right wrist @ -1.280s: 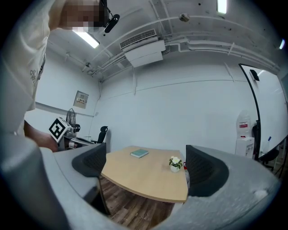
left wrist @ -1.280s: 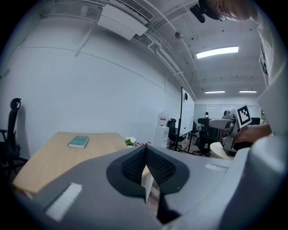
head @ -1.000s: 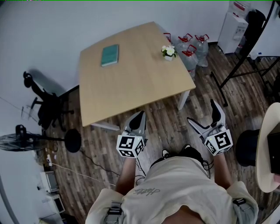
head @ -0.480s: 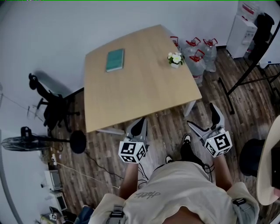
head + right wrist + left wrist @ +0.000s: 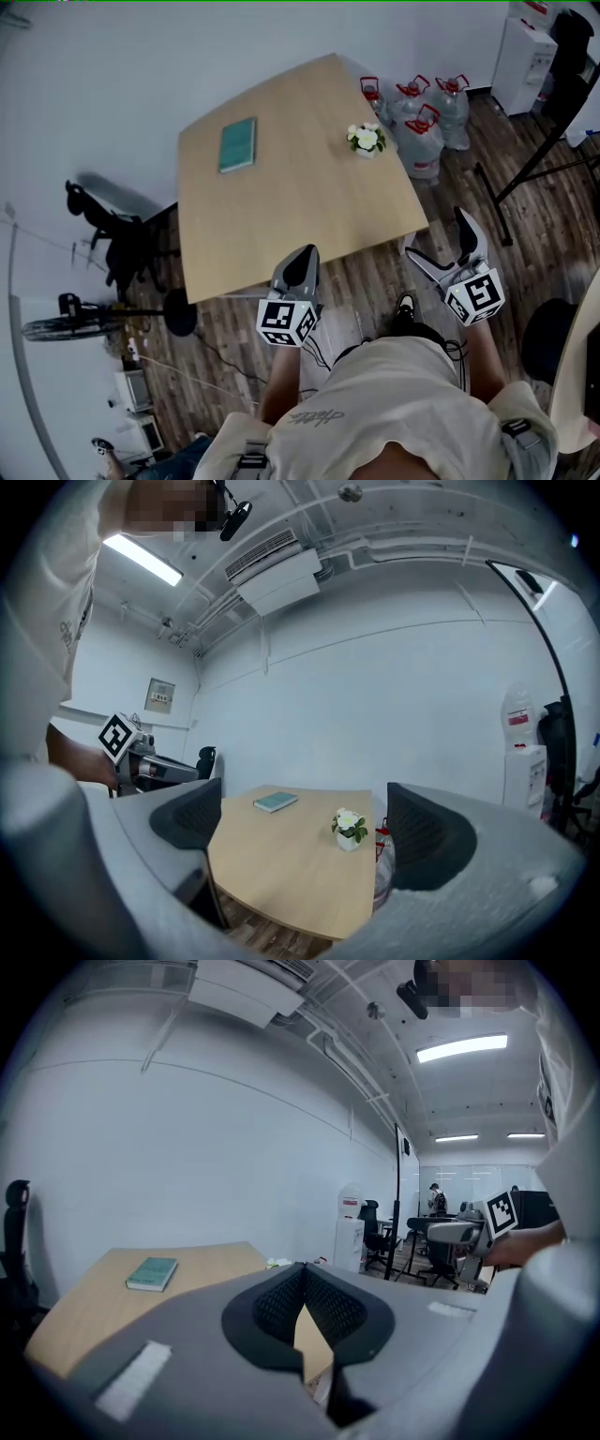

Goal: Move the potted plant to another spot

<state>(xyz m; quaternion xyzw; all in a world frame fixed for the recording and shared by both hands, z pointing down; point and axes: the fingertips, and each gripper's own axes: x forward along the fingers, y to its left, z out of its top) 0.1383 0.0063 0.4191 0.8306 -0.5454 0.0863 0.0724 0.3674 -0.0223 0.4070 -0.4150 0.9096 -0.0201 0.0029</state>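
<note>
The person is wearing a cream short-sleeved T-shirt point(image 5: 375, 403) with dark script lettering, grey buckled straps point(image 5: 246, 459) showing at its seven and five o'clock corners, and a dark shoe point(image 5: 405, 309). The left gripper point(image 5: 305, 253) and right gripper point(image 5: 434, 234) are showing grey jaws lined with black ribbed pads point(image 5: 427, 846), each carrying a white cube point(image 5: 284, 322) printed with black square markers.

The left gripper point(image 5: 302, 255) and right gripper point(image 5: 436, 235) have drawn nearer the table point(image 5: 291, 197).
</note>
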